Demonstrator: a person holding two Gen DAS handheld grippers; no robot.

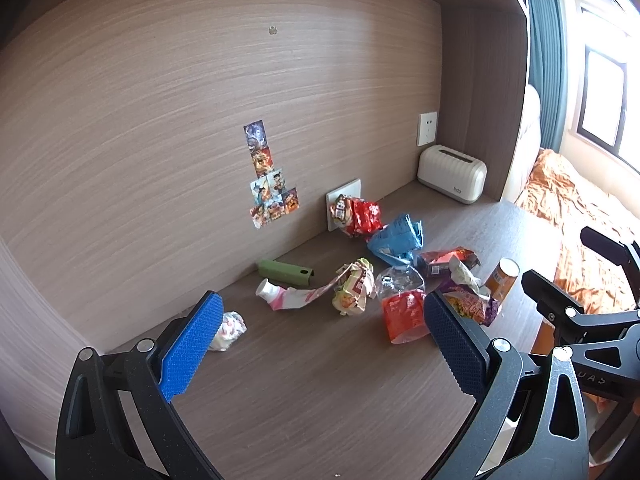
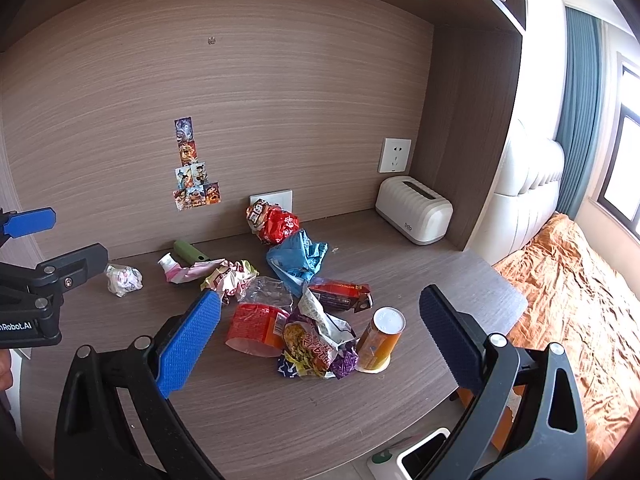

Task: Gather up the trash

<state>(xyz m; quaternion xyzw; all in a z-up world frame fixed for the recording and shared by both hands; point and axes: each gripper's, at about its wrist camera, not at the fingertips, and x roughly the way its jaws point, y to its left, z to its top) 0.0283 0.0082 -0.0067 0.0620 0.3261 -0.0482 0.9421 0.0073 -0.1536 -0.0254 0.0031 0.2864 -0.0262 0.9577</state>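
Note:
Trash lies scattered on a wooden desk (image 2: pixel 280 408): a red snack bag (image 2: pixel 274 222), a blue bag (image 2: pixel 296 260), a clear bag with an orange-red label (image 2: pixel 256 320), a purple-yellow wrapper (image 2: pixel 316 344), an upright orange can (image 2: pixel 380 340), a crumpled white paper ball (image 2: pixel 124 278) and a pink-white pouch (image 2: pixel 180 270). My right gripper (image 2: pixel 320 296) hangs open above the near pile, holding nothing. My left gripper (image 1: pixel 324 304) is open too, empty, above the desk left of the pile; the paper ball (image 1: pixel 230 330) sits by its left fingertip. It also shows as the left gripper (image 2: pixel 80 236).
A green cylinder (image 2: pixel 190 254) lies by the back panel. A white ribbed box (image 2: pixel 414 208) stands at the back right under a wall socket (image 2: pixel 394 156). A bed with an orange cover (image 2: pixel 568 300) lies beyond the desk's right edge. A white object (image 2: pixel 412 456) sits below the front edge.

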